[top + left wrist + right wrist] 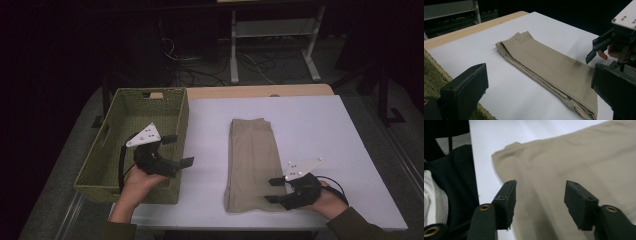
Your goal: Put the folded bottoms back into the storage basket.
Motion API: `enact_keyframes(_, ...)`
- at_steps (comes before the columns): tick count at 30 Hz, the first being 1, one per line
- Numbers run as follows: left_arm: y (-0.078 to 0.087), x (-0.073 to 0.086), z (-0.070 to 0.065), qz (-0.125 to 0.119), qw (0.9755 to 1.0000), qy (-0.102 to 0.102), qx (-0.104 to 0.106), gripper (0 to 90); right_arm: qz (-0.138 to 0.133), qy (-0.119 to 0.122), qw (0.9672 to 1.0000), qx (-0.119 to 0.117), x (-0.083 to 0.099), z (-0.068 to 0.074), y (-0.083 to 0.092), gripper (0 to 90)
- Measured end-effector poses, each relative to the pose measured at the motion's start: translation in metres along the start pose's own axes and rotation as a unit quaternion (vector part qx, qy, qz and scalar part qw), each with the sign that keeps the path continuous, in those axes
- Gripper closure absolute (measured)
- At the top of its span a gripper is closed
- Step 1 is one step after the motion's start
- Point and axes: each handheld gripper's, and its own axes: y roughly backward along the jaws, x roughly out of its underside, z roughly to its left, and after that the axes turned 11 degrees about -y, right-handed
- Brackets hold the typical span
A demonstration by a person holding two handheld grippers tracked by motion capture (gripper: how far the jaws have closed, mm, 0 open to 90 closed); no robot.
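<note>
A folded pair of tan trousers (252, 160) (544, 62) (574, 157) lies lengthwise on the white table (310, 125). My right gripper (268, 190) (540, 185) hovers at the trousers' near right corner. Its jaws stand apart over the cloth with nothing pinched between them. The left gripper view also catches it at the far right (592, 50). My left gripper (184, 149) (539, 82) is open and empty, held above the right rim of the woven basket (182, 120) and pointing toward the trousers.
The green woven basket (431, 67) stands at the table's left and looks empty inside. A strip of bare wooden tabletop (260, 91) runs along the far edge. Behind it, a dark floor carries cables and a white frame (272, 35).
</note>
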Motion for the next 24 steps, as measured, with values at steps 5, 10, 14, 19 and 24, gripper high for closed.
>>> enact_keyframes(5,0.000,0.000,0.000,0.000,1.0000,0.000,0.000,1.3,-0.011,-0.012,0.9996,0.023,0.010,-0.003,0.008,33.0)
enact_keyframes(10,-0.002,-0.001,0.000,0.008,1.0000,-0.001,0.002,1.3,-0.017,-0.032,0.9990,0.026,0.018,-0.006,0.015,26.1)
enact_keyframes(14,-0.004,-0.004,-0.002,0.024,0.9997,-0.007,0.001,1.2,-0.020,-0.053,0.9981,0.026,0.024,-0.008,0.016,18.5)
enact_keyframes(19,-0.006,-0.010,-0.008,0.021,0.9997,-0.005,0.015,1.2,-0.019,-0.063,0.9975,0.027,0.031,-0.008,0.016,12.2)
enact_keyframes(24,-0.018,-0.020,-0.020,0.019,0.9994,-0.010,0.027,1.1,-0.021,-0.063,0.9971,0.035,0.030,-0.007,0.015,5.3)
